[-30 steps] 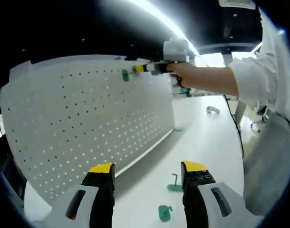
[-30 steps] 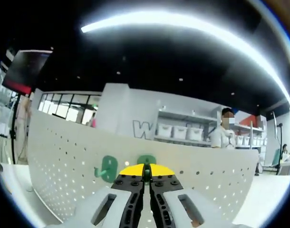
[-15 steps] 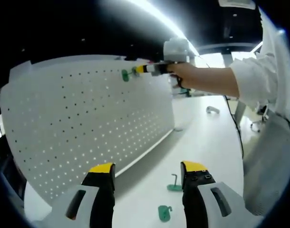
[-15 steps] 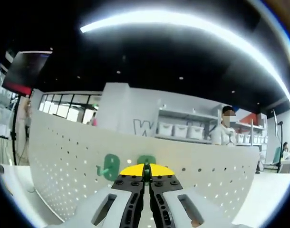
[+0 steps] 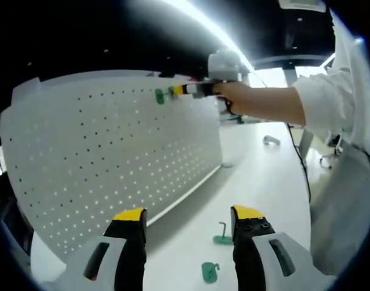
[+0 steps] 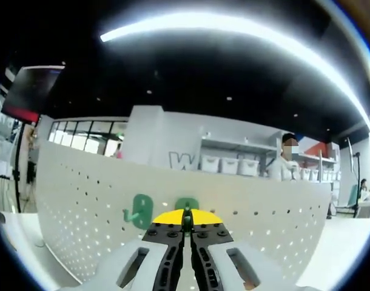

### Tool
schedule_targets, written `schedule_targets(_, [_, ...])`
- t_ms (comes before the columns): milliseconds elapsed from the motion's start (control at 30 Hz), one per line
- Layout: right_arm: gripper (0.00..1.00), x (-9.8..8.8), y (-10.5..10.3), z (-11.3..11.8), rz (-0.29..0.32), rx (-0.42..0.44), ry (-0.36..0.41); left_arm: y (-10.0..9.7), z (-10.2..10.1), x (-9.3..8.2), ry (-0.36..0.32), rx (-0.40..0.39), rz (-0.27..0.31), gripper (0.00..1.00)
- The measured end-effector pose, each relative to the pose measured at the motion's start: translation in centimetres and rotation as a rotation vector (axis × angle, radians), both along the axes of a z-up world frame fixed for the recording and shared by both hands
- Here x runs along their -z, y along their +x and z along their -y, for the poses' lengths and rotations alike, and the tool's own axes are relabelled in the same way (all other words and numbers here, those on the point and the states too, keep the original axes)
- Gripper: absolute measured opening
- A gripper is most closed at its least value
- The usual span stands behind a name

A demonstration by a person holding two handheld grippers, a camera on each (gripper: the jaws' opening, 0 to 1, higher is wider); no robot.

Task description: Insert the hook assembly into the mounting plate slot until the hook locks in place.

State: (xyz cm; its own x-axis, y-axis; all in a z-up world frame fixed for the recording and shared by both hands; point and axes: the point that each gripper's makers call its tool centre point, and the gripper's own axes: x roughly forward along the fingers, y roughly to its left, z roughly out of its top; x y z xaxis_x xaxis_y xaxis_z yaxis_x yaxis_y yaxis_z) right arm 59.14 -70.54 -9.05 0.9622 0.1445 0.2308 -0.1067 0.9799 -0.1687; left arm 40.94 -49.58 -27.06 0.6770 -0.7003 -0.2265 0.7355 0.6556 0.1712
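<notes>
A white pegboard mounting plate (image 5: 112, 151) stands upright on the table. One green hook (image 5: 159, 96) hangs near its top edge. Beside it my right gripper (image 5: 179, 89), held by a hand, presses a second green hook (image 5: 171, 91) against the plate. In the right gripper view the mounted hook (image 6: 139, 210) sits left of the jaws, and my right gripper (image 6: 186, 217) is shut on the other green hook (image 6: 187, 204) at the plate (image 6: 82, 206). My left gripper (image 5: 188, 219) hangs open low over the table. Two loose green hooks (image 5: 222, 233) (image 5: 209, 271) lie between its jaws.
The white table (image 5: 264, 182) runs to the right of the plate, with a small grey object (image 5: 270, 140) far off. A person's sleeve (image 5: 336, 91) fills the right side. Shelves with bins (image 6: 233, 167) and a person stand behind the plate.
The right gripper view has crept slightly closer and lower against the plate. The left gripper and the loose hooks have not moved.
</notes>
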Motion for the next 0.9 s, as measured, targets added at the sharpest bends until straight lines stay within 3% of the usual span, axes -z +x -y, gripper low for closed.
schedule_targets(133, [0.00, 0.0, 0.1, 0.1, -0.001, 0.002, 0.003, 0.0, 0.0, 0.0, 0.000, -0.001, 0.002, 0.58])
schedule_targets(333, [0.00, 0.1, 0.0, 0.1, 0.001, 0.002, 0.000, 0.1, -0.3, -1.2, 0.016, -0.027, 0.081, 0.59])
schedule_targets(900, [0.00, 0.1, 0.0, 0.0, 0.004, 0.007, -0.003, 0.5, -1.6, -4.2, -0.018, -0.067, 0.180, 0.63])
